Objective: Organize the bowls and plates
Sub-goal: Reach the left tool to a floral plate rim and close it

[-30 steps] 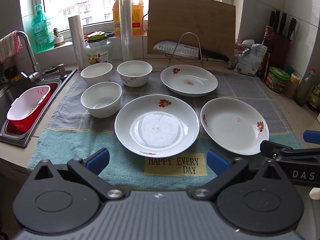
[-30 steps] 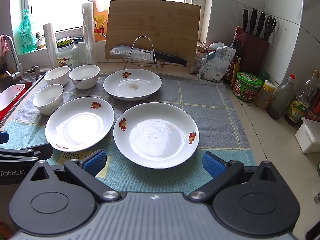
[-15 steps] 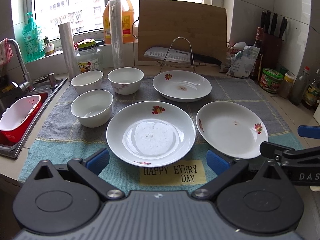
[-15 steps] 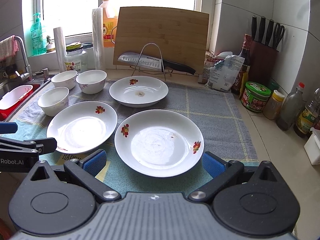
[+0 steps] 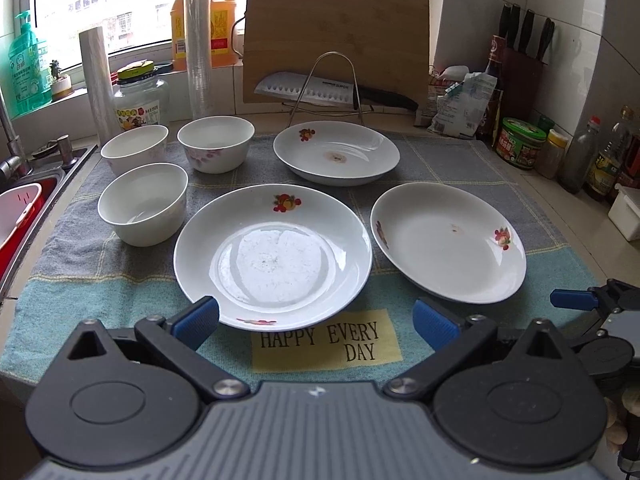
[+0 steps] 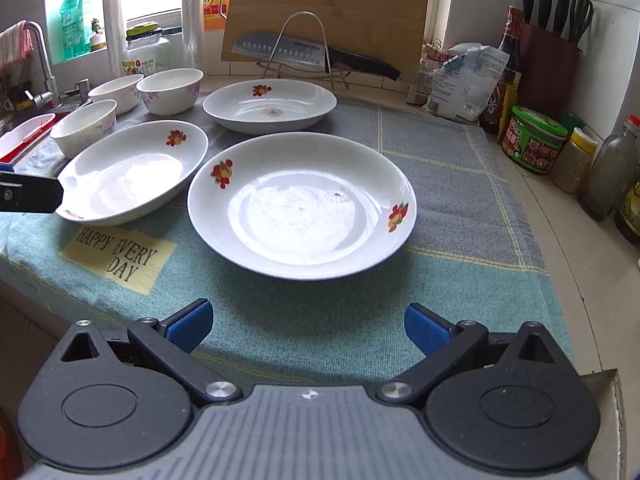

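Three white plates with red flower marks lie on a towel: a middle plate (image 5: 273, 255) (image 6: 132, 170), a right plate (image 5: 447, 241) (image 6: 302, 204) and a far plate (image 5: 336, 155) (image 6: 270, 105). Three white bowls (image 5: 143, 209) (image 5: 135, 149) (image 5: 216, 143) stand at the left; they also show in the right wrist view (image 6: 84, 127). My left gripper (image 5: 316, 320) is open and empty, just short of the middle plate's near rim. My right gripper (image 6: 306, 326) is open and empty, in front of the right plate.
A sink with a red-and-white basket (image 5: 16, 216) is at the left. A cutting board (image 5: 336, 36) and a knife on a wire rack (image 5: 320, 88) stand behind. Jars and bottles (image 6: 536, 138) and a knife block (image 6: 550, 60) line the right. The counter's front edge is near.
Both grippers have moved lower and closer to the plates; the left now nears the middle plate's rim. The right has turned a little. Nothing on the towel has moved.
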Demonstrator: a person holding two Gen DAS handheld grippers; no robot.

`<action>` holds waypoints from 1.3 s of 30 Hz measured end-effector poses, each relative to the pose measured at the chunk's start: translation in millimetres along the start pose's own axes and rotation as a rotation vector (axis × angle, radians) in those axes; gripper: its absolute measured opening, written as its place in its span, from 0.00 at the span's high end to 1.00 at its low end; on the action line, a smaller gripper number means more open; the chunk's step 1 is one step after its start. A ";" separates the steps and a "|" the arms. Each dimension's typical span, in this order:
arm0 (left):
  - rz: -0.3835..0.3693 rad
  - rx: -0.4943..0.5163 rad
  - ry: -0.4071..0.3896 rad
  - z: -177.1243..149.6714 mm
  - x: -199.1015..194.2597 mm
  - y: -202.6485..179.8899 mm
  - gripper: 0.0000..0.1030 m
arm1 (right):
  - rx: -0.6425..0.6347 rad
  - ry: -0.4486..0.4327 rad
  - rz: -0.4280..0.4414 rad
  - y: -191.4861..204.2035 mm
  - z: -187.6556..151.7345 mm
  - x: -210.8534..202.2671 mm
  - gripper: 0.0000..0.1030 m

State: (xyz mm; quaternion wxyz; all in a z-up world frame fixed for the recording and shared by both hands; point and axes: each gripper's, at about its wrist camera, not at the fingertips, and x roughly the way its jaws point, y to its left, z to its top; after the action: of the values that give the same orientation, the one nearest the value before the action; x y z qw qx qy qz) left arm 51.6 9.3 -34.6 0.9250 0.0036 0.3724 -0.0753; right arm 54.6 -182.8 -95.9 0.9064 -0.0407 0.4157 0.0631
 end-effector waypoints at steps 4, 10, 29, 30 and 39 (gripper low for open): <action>-0.016 0.005 0.023 3.2 10.8 2.6 0.01 | 0.012 0.009 0.004 -2.0 -0.9 13.9 0.00; -0.047 0.036 0.044 13.4 24.9 2.8 0.01 | 0.027 0.027 0.014 -6.7 3.3 32.9 0.00; -0.281 0.236 0.093 71.3 91.9 -8.1 0.01 | -0.052 -0.039 0.071 -12.2 14.9 50.8 0.00; -0.298 0.248 0.096 75.1 95.3 -9.7 0.01 | -0.054 -0.045 0.072 -12.6 14.4 51.1 0.00; -0.377 0.316 0.136 110.1 128.5 -35.6 0.01 | -0.076 -0.071 0.101 -17.5 10.8 51.0 0.00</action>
State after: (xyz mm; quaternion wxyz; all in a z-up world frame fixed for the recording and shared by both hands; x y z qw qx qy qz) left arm 213.7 -50.4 -41.9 0.8553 0.0837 0.4116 -0.3033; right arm 98.3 -194.6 -127.2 0.9141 -0.0520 0.3819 0.1257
